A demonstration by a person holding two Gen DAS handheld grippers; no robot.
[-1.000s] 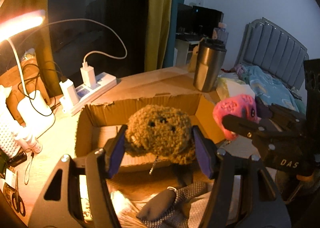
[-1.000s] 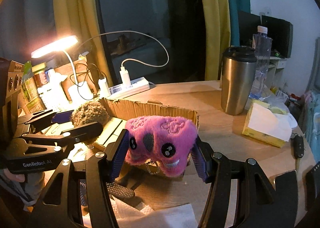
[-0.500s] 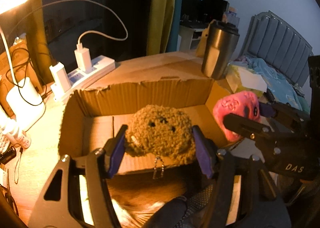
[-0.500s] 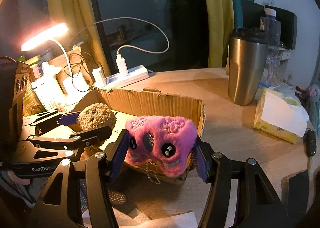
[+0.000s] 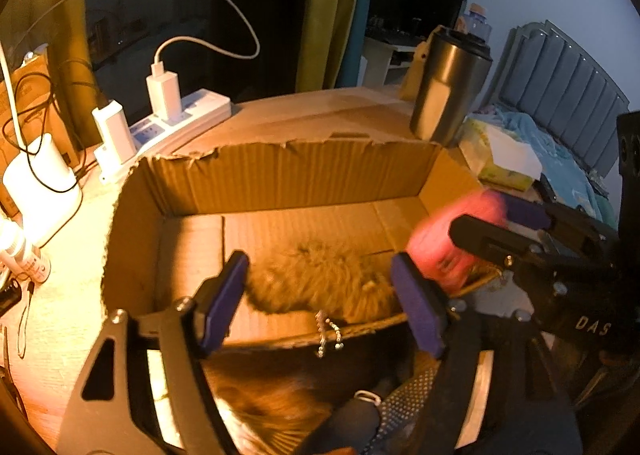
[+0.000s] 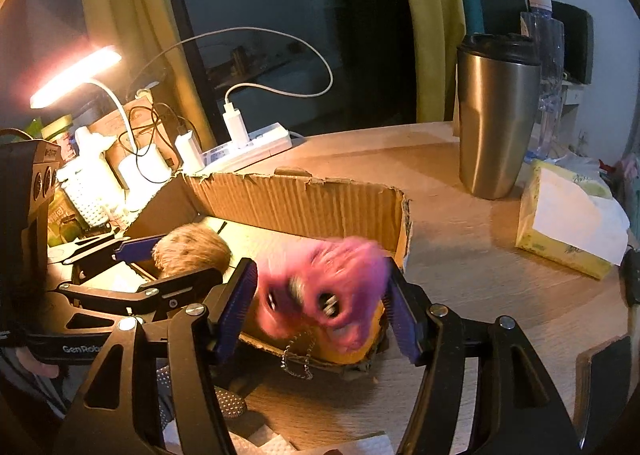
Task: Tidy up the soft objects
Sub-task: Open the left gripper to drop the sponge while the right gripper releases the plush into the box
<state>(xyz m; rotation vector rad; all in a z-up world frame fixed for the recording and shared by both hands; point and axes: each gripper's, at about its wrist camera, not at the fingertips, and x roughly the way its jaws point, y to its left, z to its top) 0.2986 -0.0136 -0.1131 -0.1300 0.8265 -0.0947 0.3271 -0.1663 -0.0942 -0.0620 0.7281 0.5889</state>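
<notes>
The left gripper [image 5: 320, 295], black with purple pads, has its jaws spread wide; they have just been opening. Between them a shaggy brown plush ball [image 5: 320, 279] shows blurred, clear of both pads, low inside an open corrugated cardboard box [image 5: 288, 171]. Its small bead chain [image 5: 328, 335] hangs over the box's near edge.

The right gripper [image 6: 320, 303], also black with purple pads, has just been opening a little. A fuzzy pink plush face [image 6: 320, 291] with round eyes sits between its jaws, motion-blurred, at the box's near right corner. The left pad stands slightly apart from it; whether the right pad presses it cannot be told. A bead chain [image 6: 296, 359] dangles below the toy.

The box rests on a light wooden table [image 6: 460, 239]. Beyond it lie a white power strip [image 5: 176, 123] with chargers, a steel travel tumbler [image 6: 496, 119] with a black lid, and a yellow tissue pack [image 6: 568, 231]. A lit desk lamp [image 6: 76, 75] glows at the left.
</notes>
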